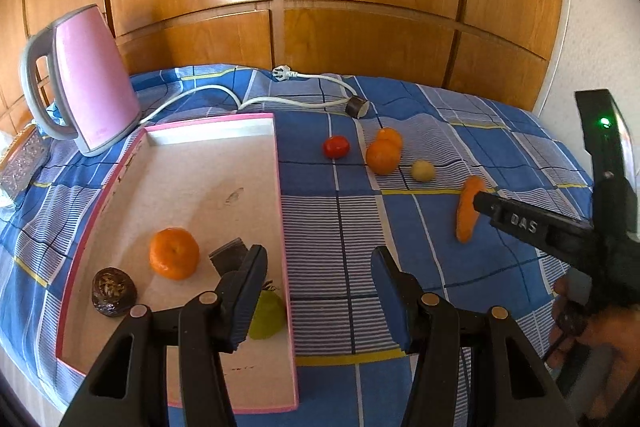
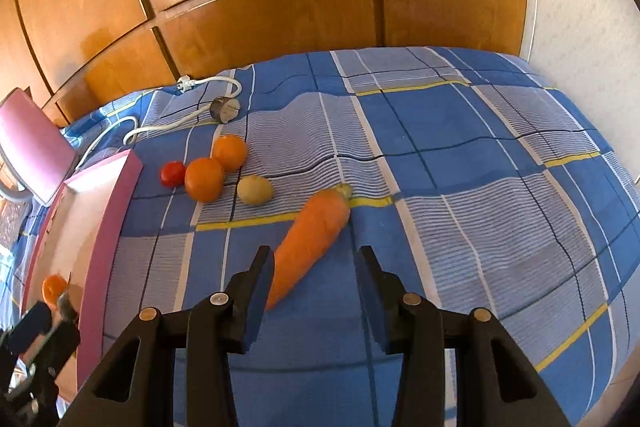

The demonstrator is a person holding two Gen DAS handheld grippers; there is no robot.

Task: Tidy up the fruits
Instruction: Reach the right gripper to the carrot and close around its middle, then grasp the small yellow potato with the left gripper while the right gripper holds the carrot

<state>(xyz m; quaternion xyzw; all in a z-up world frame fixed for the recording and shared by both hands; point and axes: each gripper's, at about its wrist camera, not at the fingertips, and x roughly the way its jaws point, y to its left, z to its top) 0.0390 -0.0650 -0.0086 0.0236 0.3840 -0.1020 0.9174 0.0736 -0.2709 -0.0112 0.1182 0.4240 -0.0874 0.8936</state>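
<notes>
A pink-rimmed tray (image 1: 280, 195) lies on the blue checked cloth. In it are a mandarin (image 1: 174, 253), a dark brown fruit (image 1: 114, 291) and a green pear (image 1: 267, 315), half hidden by my left finger. My left gripper (image 1: 318, 291) is open and empty over the tray's right rim. On the cloth lie a tomato (image 1: 336, 147), two oranges (image 1: 383, 155), a potato (image 1: 423, 171) and a carrot (image 2: 312, 243). My right gripper (image 2: 316, 291) is open, its jaws either side of the carrot's thin end.
A pink kettle (image 1: 92, 83) stands at the back left, its white cord (image 1: 280, 99) and plug trailing across the cloth to a dark round connector (image 1: 356, 106). Wooden panels close the back. A glittery box (image 1: 24, 159) sits at the far left.
</notes>
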